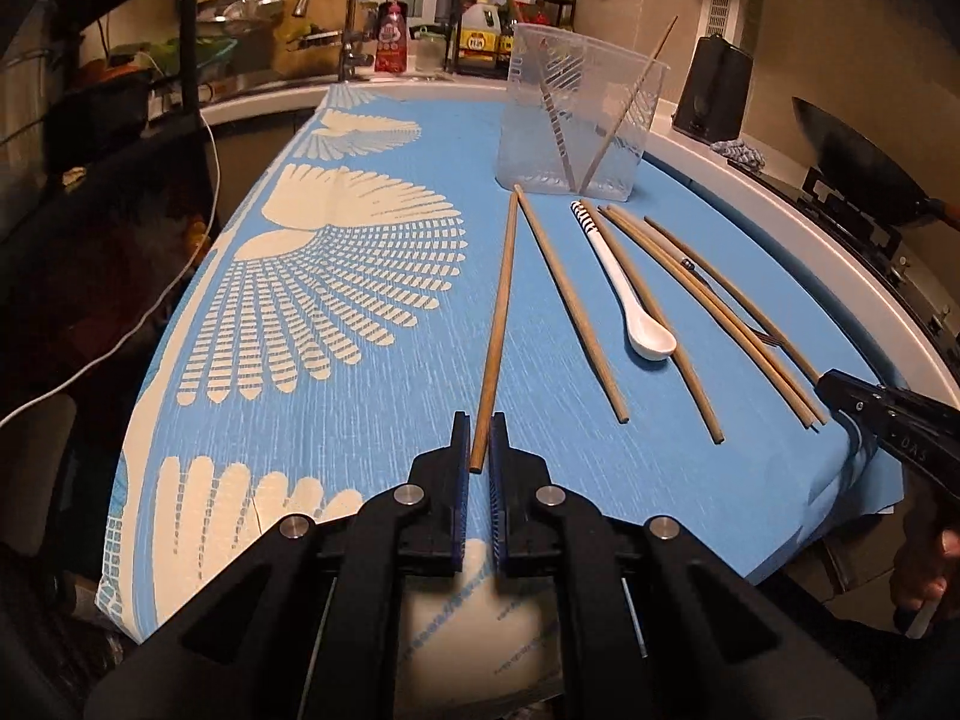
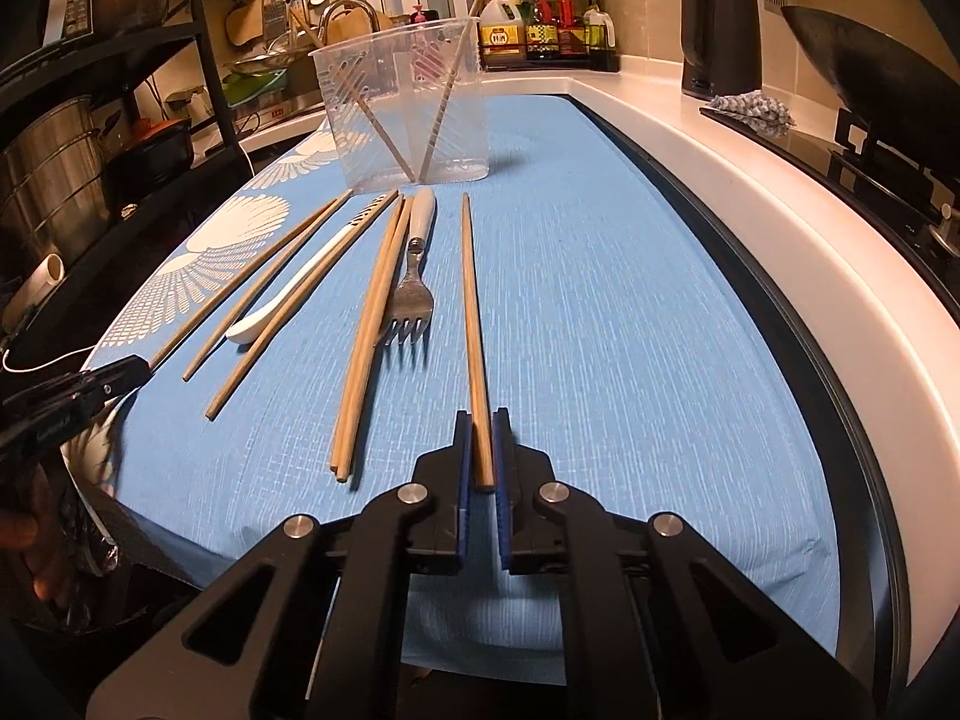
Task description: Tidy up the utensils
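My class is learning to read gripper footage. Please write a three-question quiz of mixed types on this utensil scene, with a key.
1. True or false: the left gripper is shut on a chopstick.
2. How many chopsticks already stand in the clear container?
3. Which metal utensil lies on the blue cloth: A) knife B) fork C) ladle?

Key: 1 true; 2 two; 3 B. The right gripper likewise grips its own chopstick, and the white spoon lies loose.

Wood, ceramic, metal and plastic on woven cloth
Matt wooden chopsticks (image 1: pixel 495 324), glossy white spoon (image 1: pixel 630 306), dull metal fork (image 2: pixel 411 300), clear plastic cup (image 1: pixel 579 114), textured blue cloth (image 2: pixel 600 312)
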`<state>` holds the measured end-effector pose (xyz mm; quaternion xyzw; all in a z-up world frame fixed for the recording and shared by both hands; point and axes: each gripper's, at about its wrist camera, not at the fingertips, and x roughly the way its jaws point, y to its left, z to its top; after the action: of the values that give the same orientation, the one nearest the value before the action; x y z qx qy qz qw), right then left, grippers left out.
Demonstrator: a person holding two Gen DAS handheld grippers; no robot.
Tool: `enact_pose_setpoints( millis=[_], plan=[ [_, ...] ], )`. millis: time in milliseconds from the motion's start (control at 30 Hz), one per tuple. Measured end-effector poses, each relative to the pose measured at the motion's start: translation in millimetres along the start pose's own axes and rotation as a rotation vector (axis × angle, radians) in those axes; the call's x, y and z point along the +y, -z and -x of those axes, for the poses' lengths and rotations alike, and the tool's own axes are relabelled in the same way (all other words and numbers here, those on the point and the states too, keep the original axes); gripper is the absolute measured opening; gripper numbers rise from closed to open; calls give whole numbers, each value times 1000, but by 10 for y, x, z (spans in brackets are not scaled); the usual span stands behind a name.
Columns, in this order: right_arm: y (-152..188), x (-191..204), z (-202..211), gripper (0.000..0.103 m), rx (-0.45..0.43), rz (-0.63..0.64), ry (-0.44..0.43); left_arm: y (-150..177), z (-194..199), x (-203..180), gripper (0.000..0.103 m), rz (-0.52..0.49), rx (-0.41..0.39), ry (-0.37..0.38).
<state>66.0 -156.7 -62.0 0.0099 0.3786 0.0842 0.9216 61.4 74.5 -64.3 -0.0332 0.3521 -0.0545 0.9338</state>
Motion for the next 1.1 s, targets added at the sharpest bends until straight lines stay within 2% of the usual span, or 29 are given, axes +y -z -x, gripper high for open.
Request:
enact_pose_setpoints(
  millis=[133,300,400,500,567,633,700,1100],
  plan=[
    [-5,-1,-16,8,-12,3,-1,73,36,-98,9,-6,-58,-27],
    [-18,18,-44,12,-23,18,-2,85,11,-65,16,10,-77,-29],
    [-19,47,-52,15,-28,29,-1,92,-2,-81,16,10,-89,-33],
    [-25,55,-57,15,-27,29,-2,104,-1,-115,16,7,-98,-36],
    [-30,45,-58,12,-30,21,3,120,7,-127,15,8,-107,-42],
    [-27,35,-55,7,-32,14,7,140,20,-142,8,1,-112,-51],
    [-21,16,-52,7,-33,6,4,161,36,-161,6,-10,-115,-52],
    [25,-28,-13,9,-60,4,62,201,91,-309,6,-20,-128,-63]
  ],
)
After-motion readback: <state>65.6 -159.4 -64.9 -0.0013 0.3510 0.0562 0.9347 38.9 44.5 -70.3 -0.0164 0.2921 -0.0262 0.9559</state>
